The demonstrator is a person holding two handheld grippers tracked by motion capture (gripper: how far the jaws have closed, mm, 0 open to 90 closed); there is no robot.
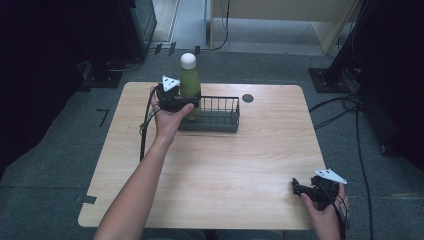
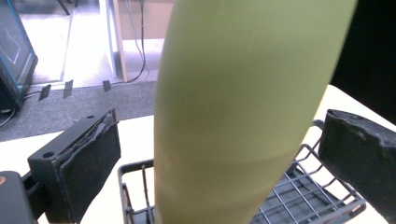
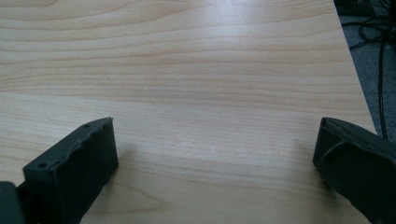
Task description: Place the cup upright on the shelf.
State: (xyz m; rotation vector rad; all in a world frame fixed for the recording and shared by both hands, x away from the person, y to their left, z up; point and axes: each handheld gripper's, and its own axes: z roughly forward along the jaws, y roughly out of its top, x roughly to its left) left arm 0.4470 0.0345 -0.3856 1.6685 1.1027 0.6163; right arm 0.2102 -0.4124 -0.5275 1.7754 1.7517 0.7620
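Note:
A tall green bottle (image 1: 190,82) with a white cap stands upright in the left end of a black wire basket (image 1: 220,117) at the back of the wooden table (image 1: 225,165). My left gripper (image 1: 187,102) reaches around the bottle from the left. In the left gripper view the bottle (image 2: 243,116) rises between the jaws of that gripper (image 2: 219,158), with a gap on each side, so the pads do not press it. The basket's wire floor (image 2: 303,196) lies below. My right gripper (image 1: 297,189) rests open at the table's front right corner, and its jaws (image 3: 215,163) hold nothing over the bare wood (image 3: 187,70).
A small dark round spot (image 1: 247,98) marks the tabletop just behind the basket's right end. Cables (image 1: 350,105) trail over the grey floor to the right of the table, beside a black stand base (image 1: 325,80). The table's right edge lies close to my right gripper.

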